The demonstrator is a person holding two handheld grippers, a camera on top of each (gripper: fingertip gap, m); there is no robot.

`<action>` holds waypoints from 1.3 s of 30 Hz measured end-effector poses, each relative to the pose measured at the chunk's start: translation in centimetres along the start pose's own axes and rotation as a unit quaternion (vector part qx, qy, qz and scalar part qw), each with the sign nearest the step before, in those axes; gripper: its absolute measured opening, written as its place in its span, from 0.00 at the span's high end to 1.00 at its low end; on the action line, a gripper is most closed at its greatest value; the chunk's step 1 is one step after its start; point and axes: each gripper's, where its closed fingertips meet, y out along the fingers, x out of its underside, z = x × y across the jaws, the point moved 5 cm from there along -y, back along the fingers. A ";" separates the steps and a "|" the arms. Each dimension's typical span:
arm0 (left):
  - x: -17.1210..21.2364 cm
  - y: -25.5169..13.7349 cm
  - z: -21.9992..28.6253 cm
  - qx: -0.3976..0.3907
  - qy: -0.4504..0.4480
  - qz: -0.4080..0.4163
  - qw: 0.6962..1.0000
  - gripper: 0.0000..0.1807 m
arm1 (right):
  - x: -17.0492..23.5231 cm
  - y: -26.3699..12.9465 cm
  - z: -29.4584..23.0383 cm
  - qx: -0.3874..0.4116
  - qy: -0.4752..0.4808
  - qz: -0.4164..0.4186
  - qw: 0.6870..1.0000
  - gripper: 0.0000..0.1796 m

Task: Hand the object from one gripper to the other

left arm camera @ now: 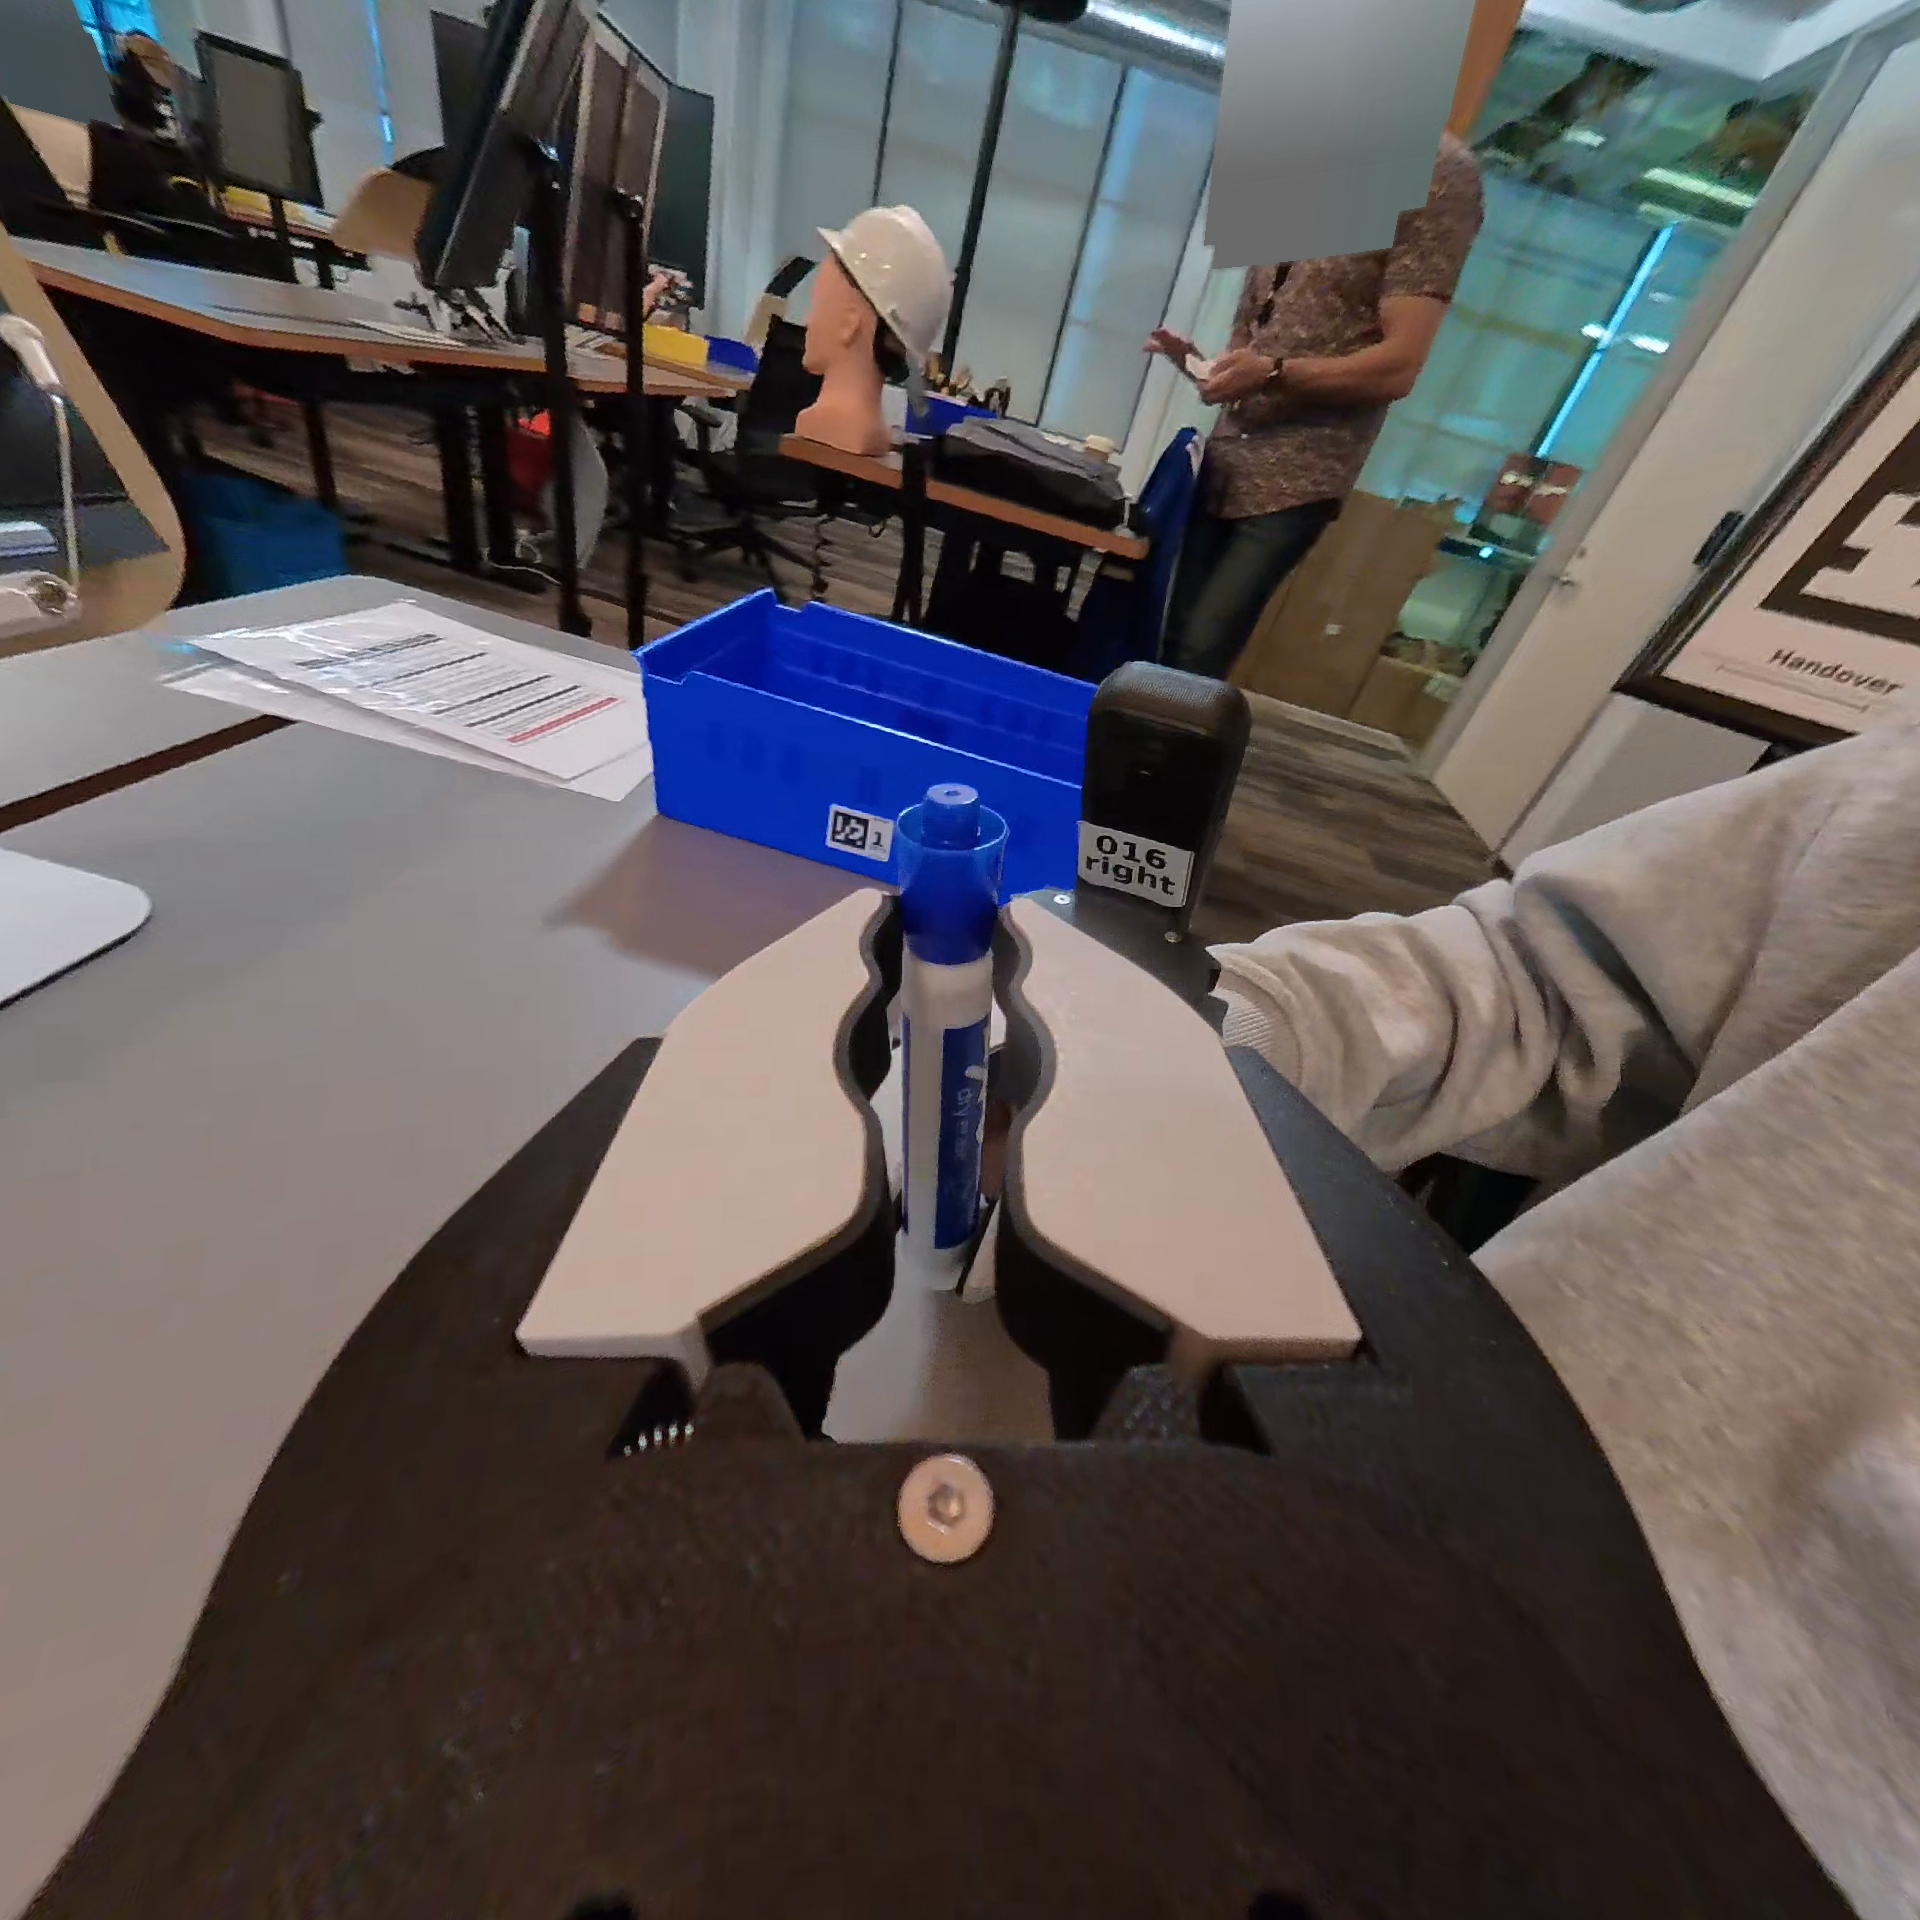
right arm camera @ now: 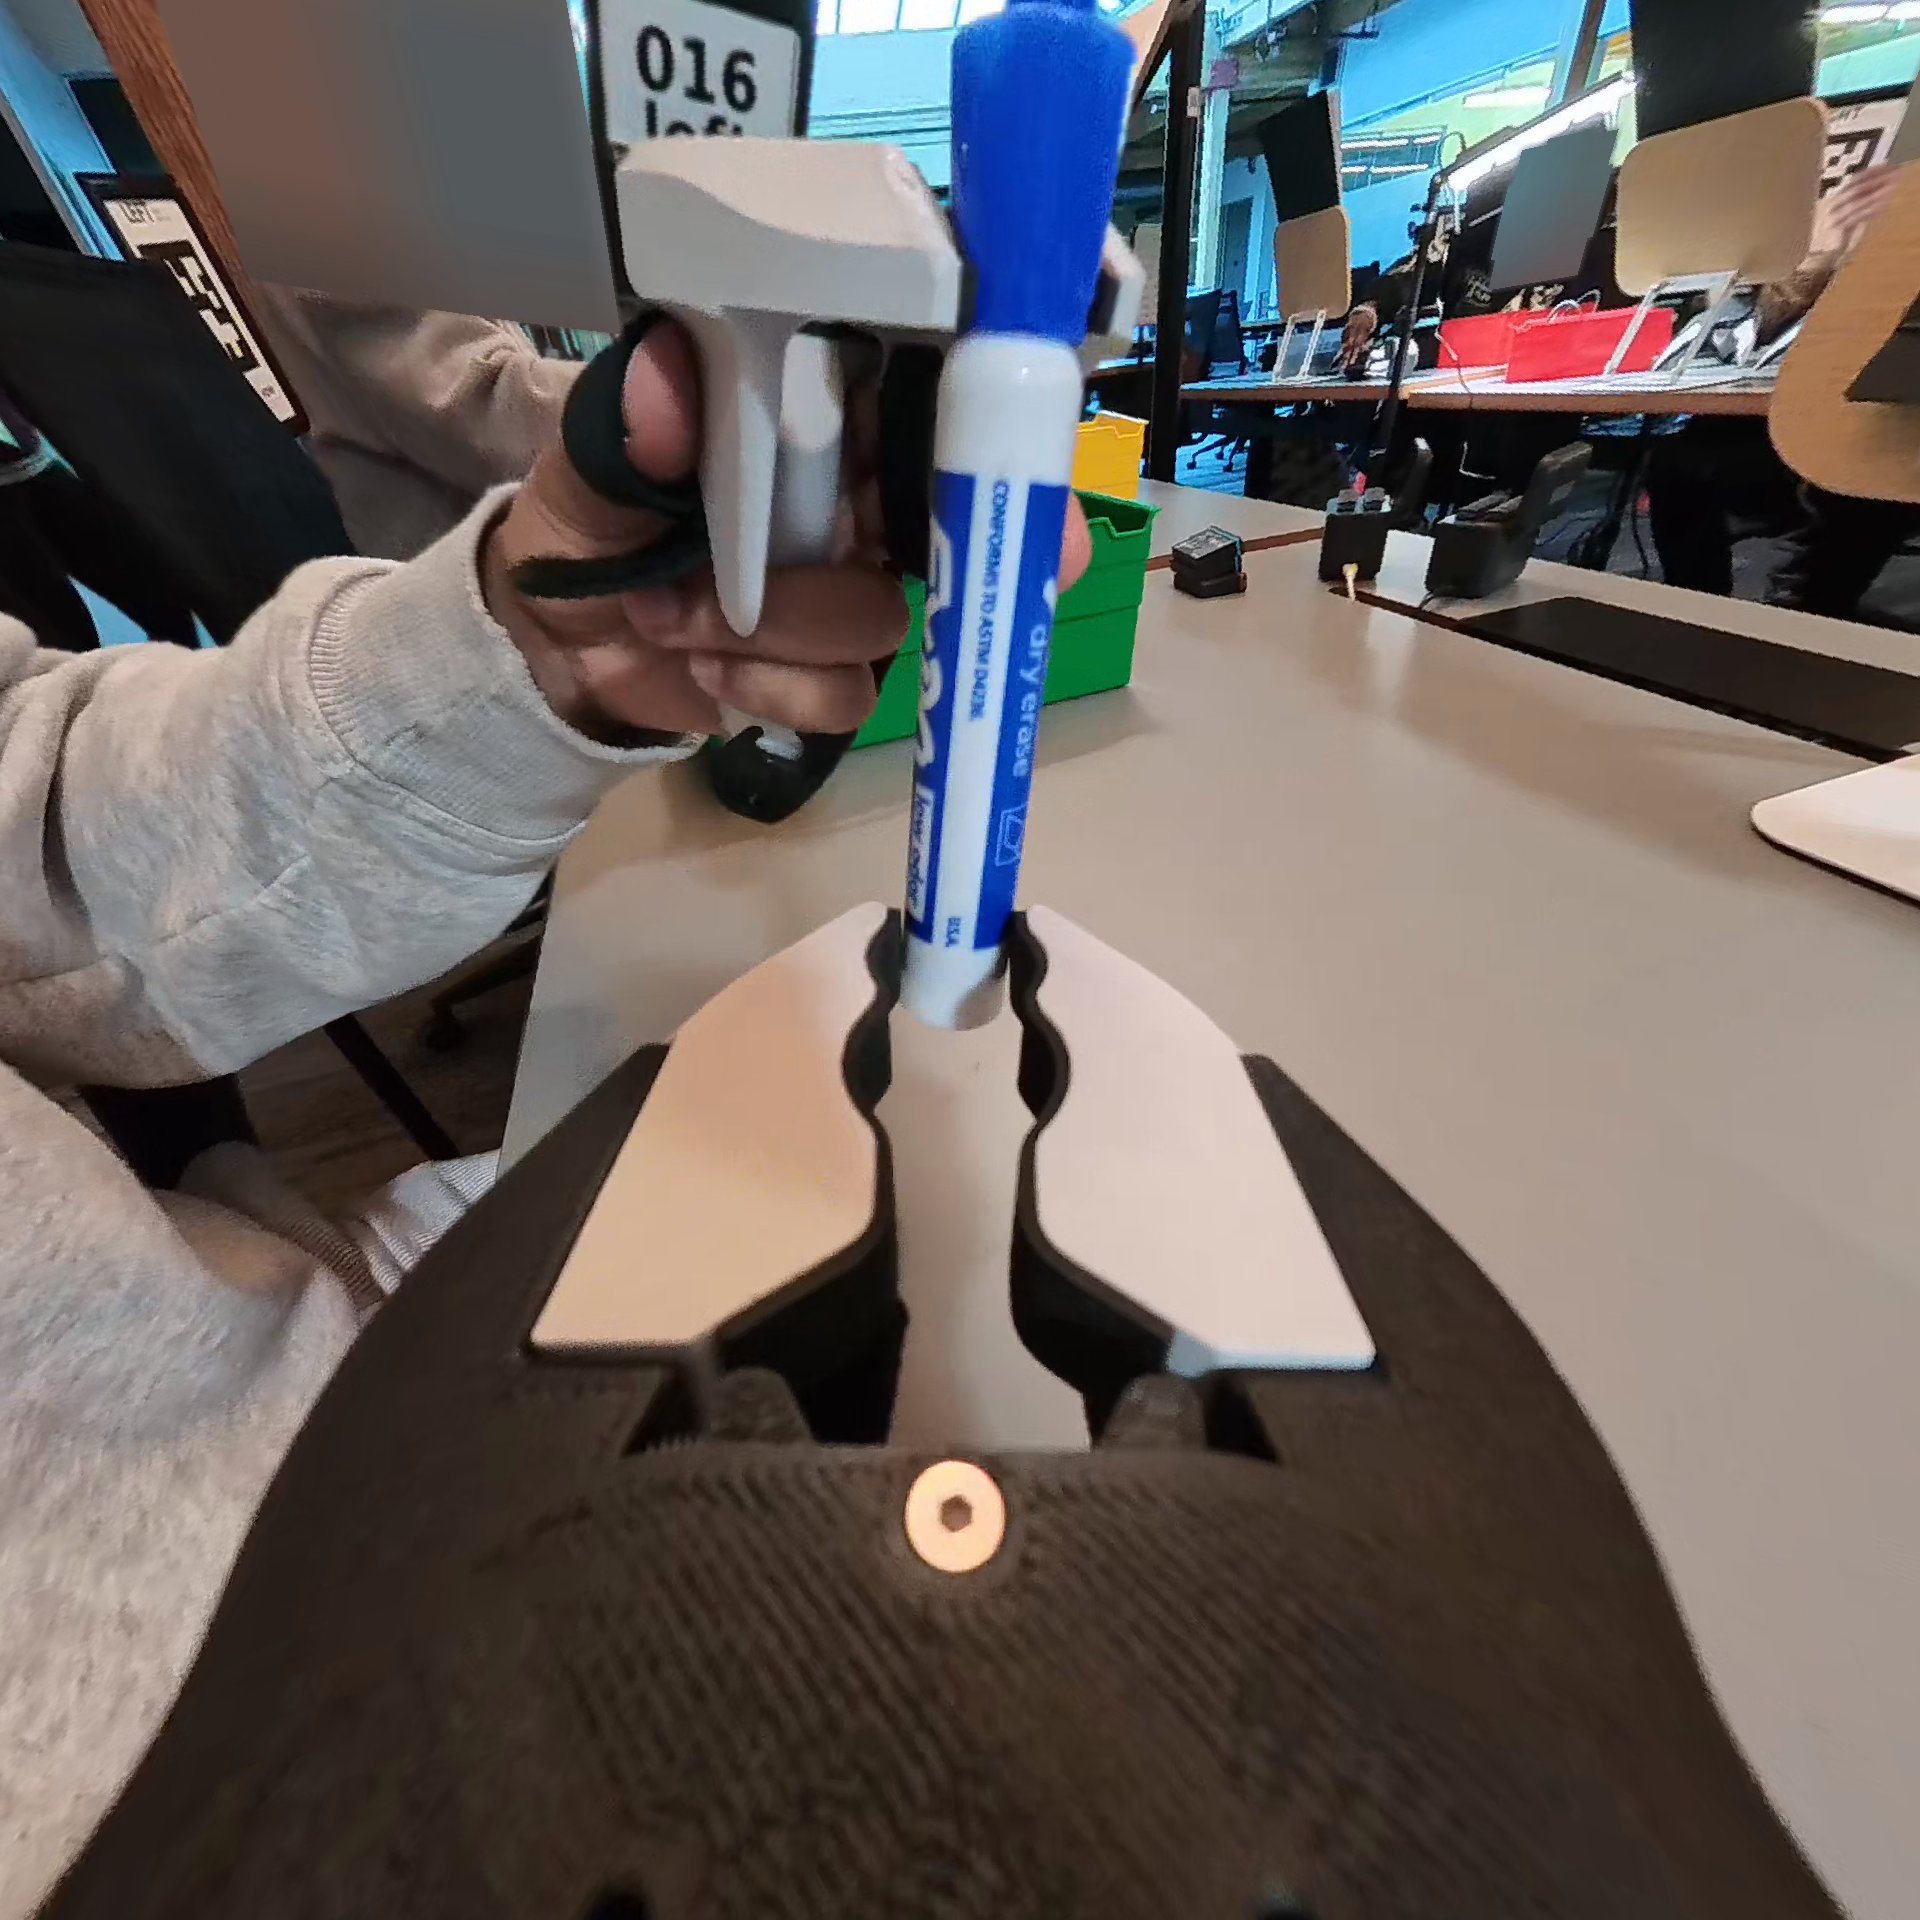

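A smooth cylindrical marker (right arm camera: 982, 665), with white barrel and glossy blue cap, is held upright above the matte grey table (right arm camera: 1403, 987). Its cap is clamped by the left gripper (left arm camera: 948, 935), whose jaws are closed on it. Its lower end is clamped between the wavy white fingertips of the right gripper (right arm camera: 954, 961).

Marker (right arm camera: 987, 665): white barrel w/ blue printed label, blue cap on. Stands upright, off the table. Cap end up, sits between the left gripper's (left arm camera: 948, 925) tips; plain white bottom end sits between the right gripper's (right arm camera: 954, 935) tips. In left wrist view cap top points far, toward blue bin.
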 end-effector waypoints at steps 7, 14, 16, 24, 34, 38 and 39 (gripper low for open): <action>0.2 0.0 -0.4 0.028 -0.032 0.030 0.999 0.91 | 0.1 -0.3 0.2 -0.002 0.015 0.009 1.000 0.89; 1.3 0.9 -0.4 0.008 -0.021 0.020 1.000 0.66 | -1.0 -0.8 0.8 -0.005 0.054 0.060 0.997 0.89; 2.0 1.3 -0.2 0.014 -0.017 0.000 1.000 0.68 | -1.3 -1.1 1.3 -0.003 0.068 0.075 0.995 0.89; 3.0 2.1 -0.2 0.021 -0.033 -0.007 0.999 0.78 | -1.5 -1.8 2.0 0.009 0.062 0.088 0.994 0.89; 3.5 2.1 -0.6 0.016 -0.034 0.007 0.999 0.89 | -1.2 -1.1 1.1 0.003 0.032 0.063 0.998 0.89; 3.7 2.1 -0.8 0.005 -0.017 0.005 1.000 0.89 | -1.0 -1.0 1.2 0.002 0.040 0.054 0.998 0.89; 3.8 2.1 -0.9 0.001 -0.016 0.002 1.000 0.89 | -0.8 -1.0 1.4 0.003 0.044 0.049 0.998 0.89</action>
